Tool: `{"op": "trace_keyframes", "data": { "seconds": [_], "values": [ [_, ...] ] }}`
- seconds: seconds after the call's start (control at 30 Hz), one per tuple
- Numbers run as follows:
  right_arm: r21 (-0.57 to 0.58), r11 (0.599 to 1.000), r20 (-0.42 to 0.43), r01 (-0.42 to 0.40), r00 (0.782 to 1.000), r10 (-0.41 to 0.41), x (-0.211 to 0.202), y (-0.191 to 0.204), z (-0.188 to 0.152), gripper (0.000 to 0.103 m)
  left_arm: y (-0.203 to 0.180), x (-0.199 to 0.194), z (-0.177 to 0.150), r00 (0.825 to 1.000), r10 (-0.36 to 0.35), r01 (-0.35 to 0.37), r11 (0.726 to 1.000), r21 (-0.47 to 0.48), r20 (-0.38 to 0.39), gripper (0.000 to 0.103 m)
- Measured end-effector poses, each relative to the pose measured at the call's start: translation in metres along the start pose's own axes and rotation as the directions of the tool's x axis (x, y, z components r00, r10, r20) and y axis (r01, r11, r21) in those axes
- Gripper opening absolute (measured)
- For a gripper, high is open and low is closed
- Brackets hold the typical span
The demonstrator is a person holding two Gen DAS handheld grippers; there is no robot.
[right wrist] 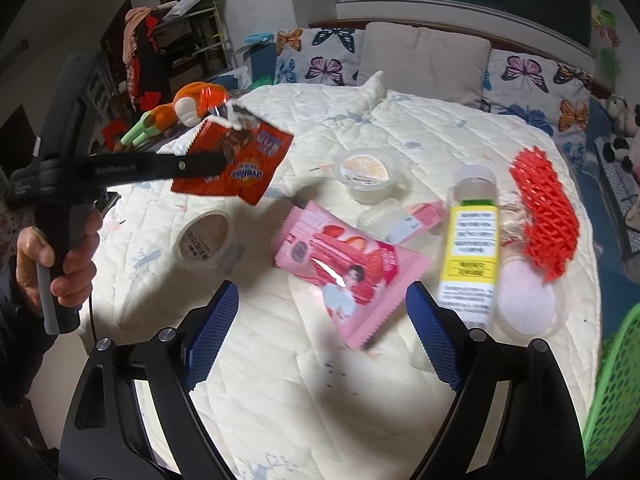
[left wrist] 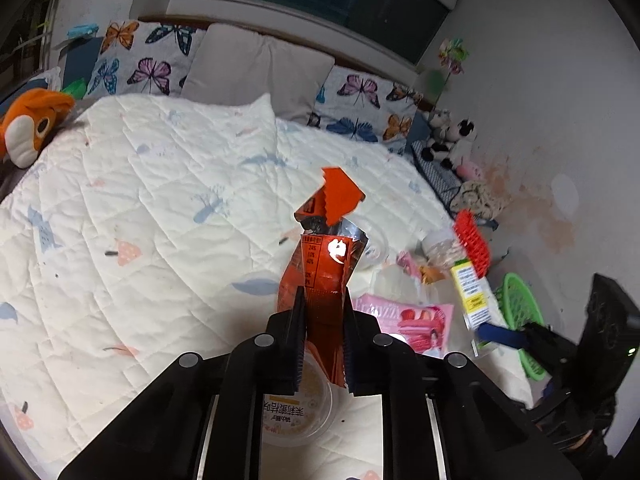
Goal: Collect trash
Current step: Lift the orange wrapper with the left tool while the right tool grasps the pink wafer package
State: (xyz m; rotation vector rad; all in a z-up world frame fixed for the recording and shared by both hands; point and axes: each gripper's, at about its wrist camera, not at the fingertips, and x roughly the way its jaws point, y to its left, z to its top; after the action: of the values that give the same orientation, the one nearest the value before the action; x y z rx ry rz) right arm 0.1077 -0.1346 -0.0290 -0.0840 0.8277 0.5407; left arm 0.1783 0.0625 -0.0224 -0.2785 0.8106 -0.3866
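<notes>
1. In the lower middle of the left wrist view, the left gripper (left wrist: 322,344) is clamped shut on a crinkled orange foil snack wrapper (left wrist: 324,264), which stands up out of the jaws, lifted off the bed.
2. That wrapper looks light, thin and limp; the pinch sits at its lower end, so I judge it may flop or slip if swung fast.
3. At the bottom of the right wrist view, the right gripper (right wrist: 322,336) stands wide open and holds nothing.
4. Just ahead of its blue pads (right wrist: 212,340), between their lines, lies a flat pink plastic snack packet (right wrist: 344,264) on the white quilted bed cover (right wrist: 280,400). It seems soft and slick; an edge or corner looks the best hold.
5. Right of it lies a clear plastic bottle with a yellow label (right wrist: 472,248); beyond, a red foam net sleeve (right wrist: 544,216).
6. A green mesh plastic basket (right wrist: 616,380) shows at the lower right edge.
</notes>
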Motion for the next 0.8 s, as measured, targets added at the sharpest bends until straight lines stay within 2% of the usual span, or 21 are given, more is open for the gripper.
{"op": "trace_keyframes", "data": {
  "seconds": [0.3,0.4,0.6,0.7,0.8],
  "values": [
    [-0.123,0.992,-0.059,0.039,0.997,-0.047,0.034,0.008,0.017,0.085,0.008,-0.024,0.006,0.999,-0.007,0.007,1.000,-0.012,0.035,0.015],
    [-0.187,0.981,-0.080,0.060,0.994,-0.076,0.046,0.006,0.022,0.085,0.011,-0.029,0.006,0.999,-0.005,0.006,1.000,-0.014,0.040,0.015],
    [-0.305,0.951,-0.133,0.046,0.987,-0.091,0.070,0.011,0.023,0.085,0.018,-0.033,0.006,0.999,-0.004,0.005,1.000,-0.026,0.042,0.015],
    [-0.358,0.931,-0.161,0.076,0.977,-0.142,0.086,0.014,0.019,0.085,0.019,-0.032,0.006,0.999,-0.004,0.006,1.000,-0.028,0.040,0.015],
    [-0.378,0.916,-0.160,0.131,0.966,-0.204,0.097,0.011,0.015,0.081,0.019,-0.032,0.005,0.999,-0.003,0.004,1.000,-0.028,0.039,0.015]
  ]
}}
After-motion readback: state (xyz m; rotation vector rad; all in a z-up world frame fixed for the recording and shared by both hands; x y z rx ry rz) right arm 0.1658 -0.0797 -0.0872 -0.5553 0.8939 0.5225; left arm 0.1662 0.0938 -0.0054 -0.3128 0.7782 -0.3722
